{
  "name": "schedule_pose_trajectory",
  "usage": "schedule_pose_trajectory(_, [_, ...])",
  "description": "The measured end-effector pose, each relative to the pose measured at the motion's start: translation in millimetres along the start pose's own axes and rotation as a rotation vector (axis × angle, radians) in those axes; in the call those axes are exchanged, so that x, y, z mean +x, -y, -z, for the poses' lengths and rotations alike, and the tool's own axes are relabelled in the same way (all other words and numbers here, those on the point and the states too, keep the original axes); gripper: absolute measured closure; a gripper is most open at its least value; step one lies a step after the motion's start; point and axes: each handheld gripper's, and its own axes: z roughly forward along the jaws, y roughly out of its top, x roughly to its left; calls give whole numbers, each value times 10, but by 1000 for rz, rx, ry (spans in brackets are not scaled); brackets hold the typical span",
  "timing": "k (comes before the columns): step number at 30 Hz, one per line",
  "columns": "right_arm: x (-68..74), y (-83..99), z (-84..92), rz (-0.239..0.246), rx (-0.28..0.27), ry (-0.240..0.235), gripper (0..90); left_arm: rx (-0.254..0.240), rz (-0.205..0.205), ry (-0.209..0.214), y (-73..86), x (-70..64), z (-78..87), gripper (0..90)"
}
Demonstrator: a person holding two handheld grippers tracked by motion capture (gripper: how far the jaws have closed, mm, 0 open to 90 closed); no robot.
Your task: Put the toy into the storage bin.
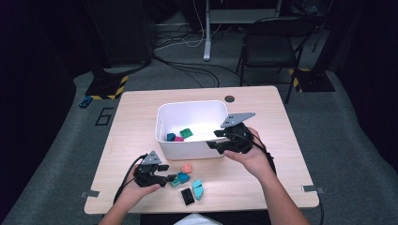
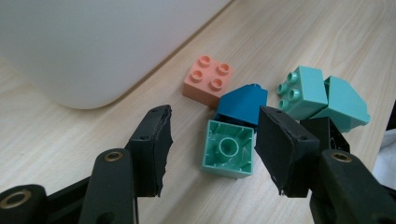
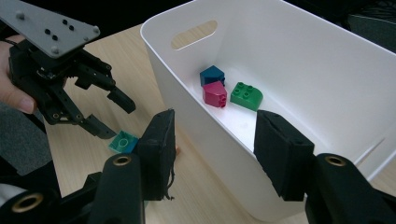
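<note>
You are partway: three blocks are lying in the bin (image 1: 162, 117), five are still waiting on the bench (image 1: 263, 187), your left tongs (image 2: 212, 144) are sitting open around the green block (image 2: 229, 148), and your right tongs (image 3: 212, 154) are hanging open, empty, across the bin's wall.

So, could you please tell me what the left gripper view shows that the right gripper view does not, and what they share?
Left gripper view alone: the left gripper, jaws open around an upturned mint brick, plus a salmon brick, a dark blue sloped brick and two light teal bricks.

Right gripper view alone: the white bin's inside, holding a dark blue brick, a magenta brick and a green brick, seen past the right gripper, jaws open.

Both share the white bin, the wooden table and the mint brick.
</note>
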Motion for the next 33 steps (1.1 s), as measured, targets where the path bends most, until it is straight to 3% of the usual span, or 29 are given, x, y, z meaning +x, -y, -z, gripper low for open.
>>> schedule_pose_trajectory(13, [-34,29,-16,-7,6,-1,480,61,-26,41,63,-60,-185,449])
schedule_pose_trajectory(20, [-36,37,-12,-14,2,-3,480,112,-45,40,87,-51,-252,548])
schedule_pose_trajectory(27, [-52,49,-9,-20,4,-1,480,101,-28,22,67,-10,-189,584])
schedule_pose_trajectory(33, [-69,51,37,-21,-9,-1,480,69,-20,11,-6,17,-29,585])
